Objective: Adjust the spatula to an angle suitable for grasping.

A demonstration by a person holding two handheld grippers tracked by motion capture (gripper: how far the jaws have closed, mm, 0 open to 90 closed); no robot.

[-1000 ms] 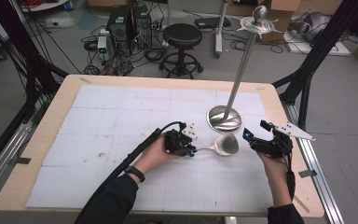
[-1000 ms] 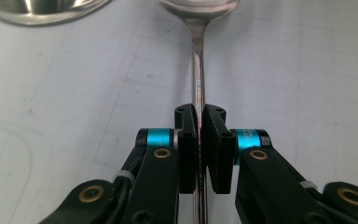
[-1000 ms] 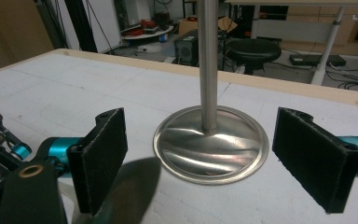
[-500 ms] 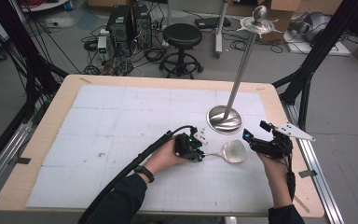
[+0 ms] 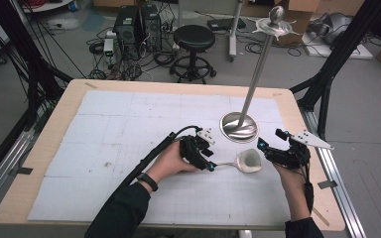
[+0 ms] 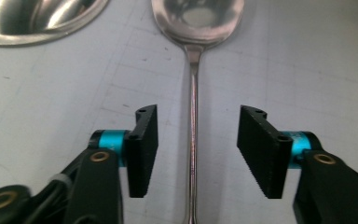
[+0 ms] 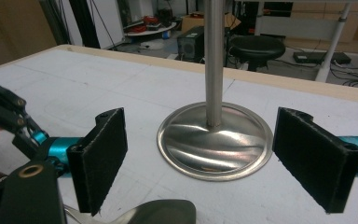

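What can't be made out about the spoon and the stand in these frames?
- Spoon: left gripper view cuts its bowl at the top edge and its handle end at the bottom.
- Spoon handle end, high view: hidden under the left hand-held gripper.
- Stand: right gripper view crops its pole, so the top is unseen.

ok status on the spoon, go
Left gripper just opened, spoon handle loose between jaws. Right gripper open. Metal stand close beside the spoon bowl.
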